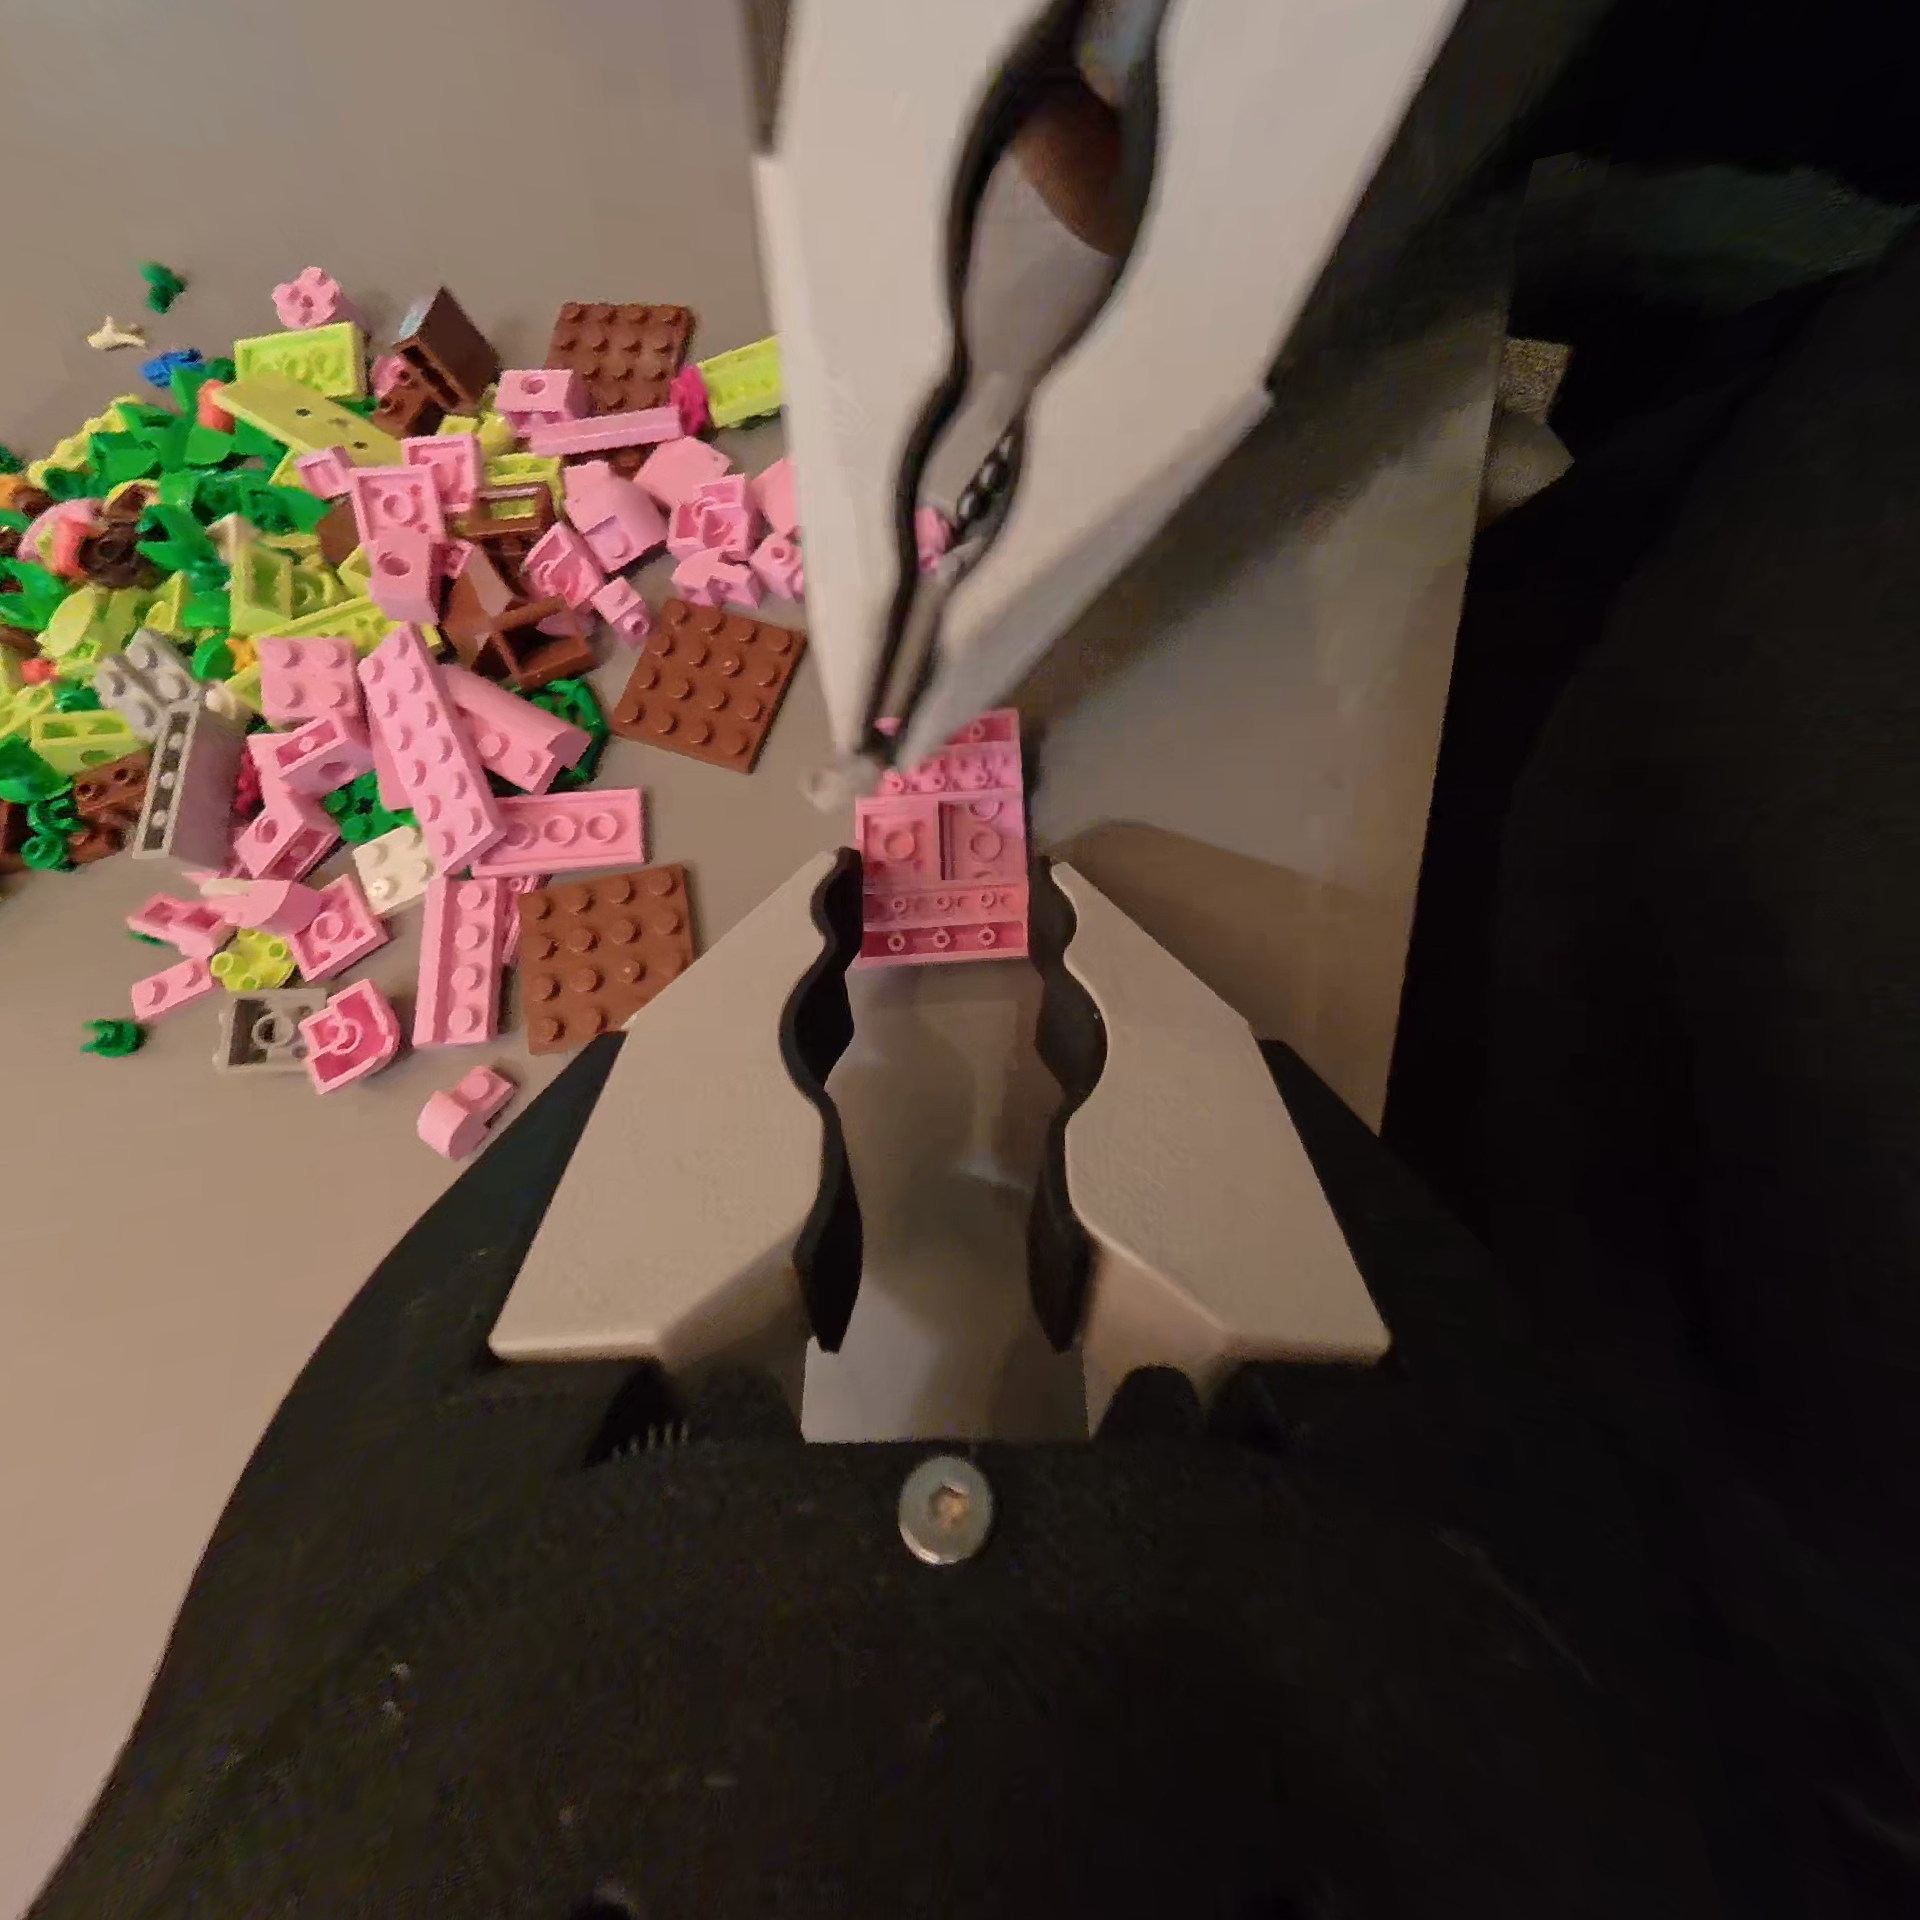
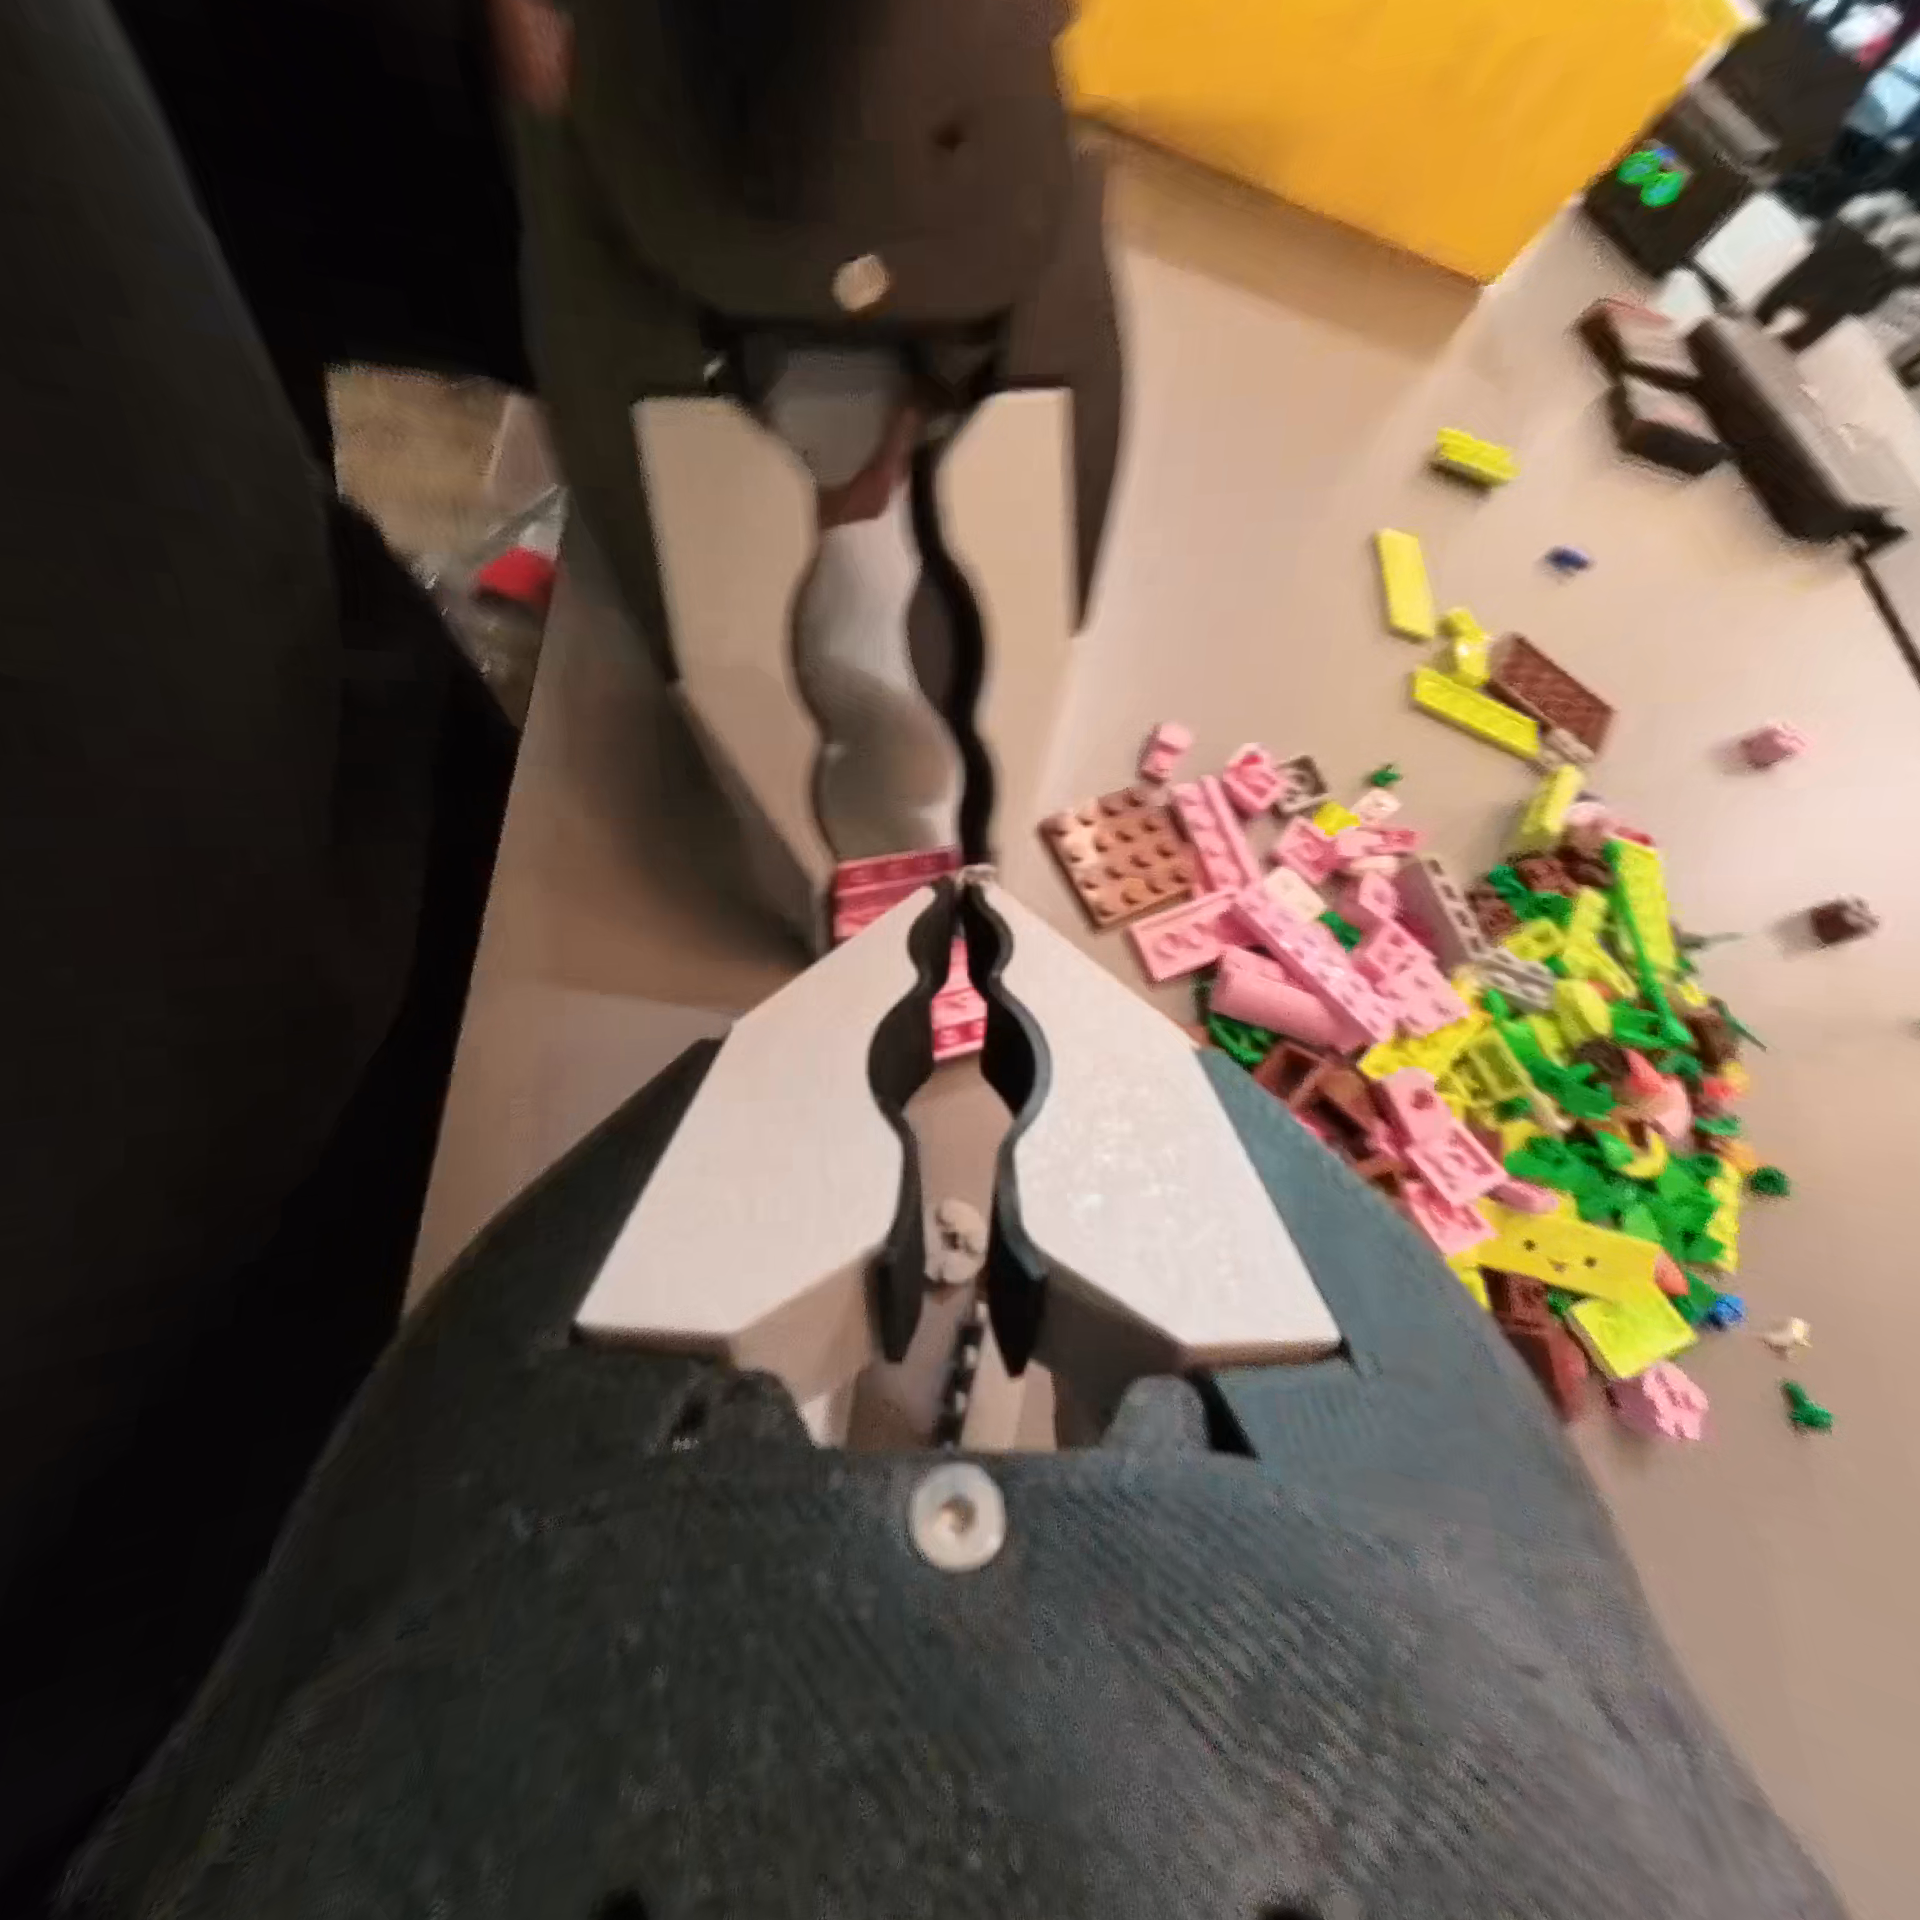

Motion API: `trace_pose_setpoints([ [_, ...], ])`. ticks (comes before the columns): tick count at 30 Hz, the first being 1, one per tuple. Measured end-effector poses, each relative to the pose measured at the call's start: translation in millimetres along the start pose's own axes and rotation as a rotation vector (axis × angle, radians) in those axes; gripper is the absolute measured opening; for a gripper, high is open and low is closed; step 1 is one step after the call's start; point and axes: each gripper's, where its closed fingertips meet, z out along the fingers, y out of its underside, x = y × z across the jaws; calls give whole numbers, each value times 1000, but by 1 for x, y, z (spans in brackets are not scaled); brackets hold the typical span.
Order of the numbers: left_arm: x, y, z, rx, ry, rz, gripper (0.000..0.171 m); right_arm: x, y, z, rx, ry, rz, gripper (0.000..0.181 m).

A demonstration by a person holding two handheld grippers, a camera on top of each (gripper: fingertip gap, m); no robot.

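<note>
My left gripper [image 1: 943, 864] is shut on a pink assembly of bricks [image 1: 943, 883], with its pads on the assembly's left and right sides just above the grey table [image 1: 208, 1299]. In the right wrist view it comes in from the top, the pink assembly [image 2: 883, 878] at its tips. My right gripper [image 2: 961, 896] is shut, with a small white piece [image 2: 977, 878] pinched at its very tips. In the left wrist view the right gripper [image 1: 868, 748] reaches down from above. There the white piece [image 1: 831, 784] is at the assembly's far left corner.
A loose pile of pink, green, lime and brown bricks [image 1: 312, 623] lies left of the assembly, and shows at the right in the right wrist view [image 2: 1507, 1039]. Brown square plates [image 1: 712, 686] lie near it. A yellow box [image 2: 1382, 114] stands at the far side. A person's dark clothing [image 1: 1714, 935] borders the table edge. My left and right fingertips are right by each other.
</note>
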Motion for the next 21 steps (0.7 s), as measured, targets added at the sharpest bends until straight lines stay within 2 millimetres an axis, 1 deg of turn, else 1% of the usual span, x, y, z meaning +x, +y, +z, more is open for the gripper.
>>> trace_pose_setpoints([
  [2,1,-1,0,0,2,-4,32,11,10,-2,-55,40,-16,0],
  [3,1,-1,0,1,3,-8,32,13,13,-3,-65,48,-22,0],
  [5,1,-1,0,1,-2,-8,32,9,12,-3,-44,21,11,0],
  [7,0,-1,1,0,-9,-8,32,13,15,-4,-40,43,35,0],
  [10,-1,-1,1,-1,-16,-13,32,38,32,-7,-102,159,77,0],
  [12,-1,-2,1,-1,-17,-19,32,55,39,-9,-115,214,136,0],
  [13,-2,-2,1,-1,-18,-22,32,62,39,-10,-102,236,165,0],
  [15,-2,-2,1,-1,-20,-24,32,70,34,-14,-60,260,210,14],
  [16,-2,-2,1,-1,-21,-23,32,71,32,-17,-43,259,231,12],
  [18,-2,-2,1,0,-20,-23,32,68,24,-20,4,225,263,13],
  [19,-2,-2,1,1,-15,-23,32,64,19,-22,33,199,271,13],
  [21,-1,-2,0,5,-6,-25,32,46,7,-22,89,96,262,15],
])
